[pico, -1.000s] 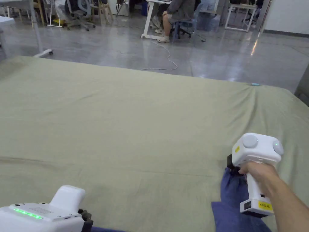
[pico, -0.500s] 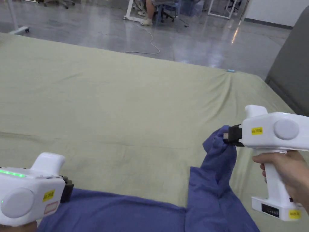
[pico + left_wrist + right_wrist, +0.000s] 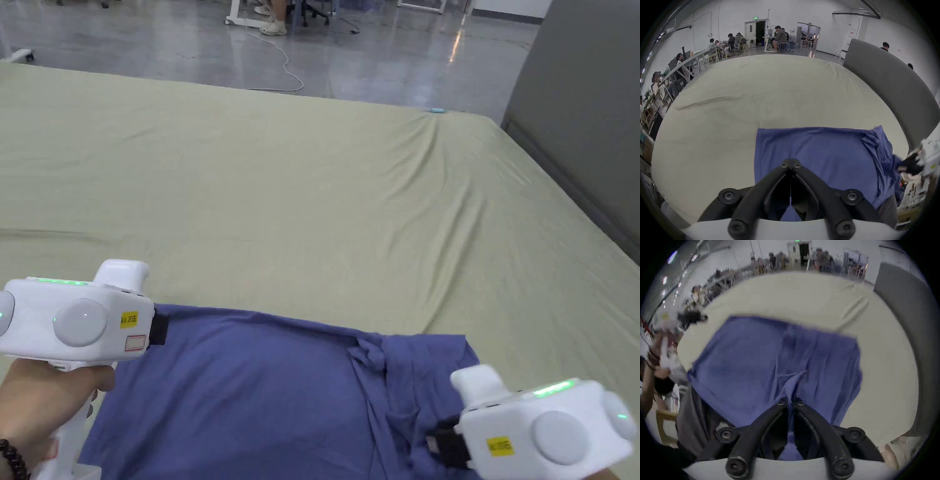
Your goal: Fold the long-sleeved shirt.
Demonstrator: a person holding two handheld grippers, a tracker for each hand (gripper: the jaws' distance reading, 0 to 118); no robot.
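Observation:
A blue long-sleeved shirt [image 3: 262,394] lies spread on the near part of a wide olive-green sheet [image 3: 281,206]. My left gripper [image 3: 164,328] is at the shirt's far left corner, jaws shut on its edge, which runs taut from there. In the left gripper view the jaws [image 3: 791,163] meet over the blue shirt [image 3: 818,154]. My right gripper [image 3: 434,444] is low at the shirt's right side, shut on a bunched fold of sleeve. In the right gripper view that fold [image 3: 791,386] runs between the closed jaws [image 3: 790,401]. Wrinkled sleeve cloth [image 3: 375,356] lies across the shirt's right part.
A tall grey padded panel [image 3: 581,125] stands along the sheet's right side. A small light-blue object [image 3: 437,110] sits at the far edge. Beyond it is shiny floor with a white cable [image 3: 284,65]. People sit at desks [image 3: 779,37] in the background.
The right gripper has brought the sleeve from raised above the sheet down toward the near edge, so it now lies over the shirt. The left gripper stayed at the left edge. The head camera tilted down.

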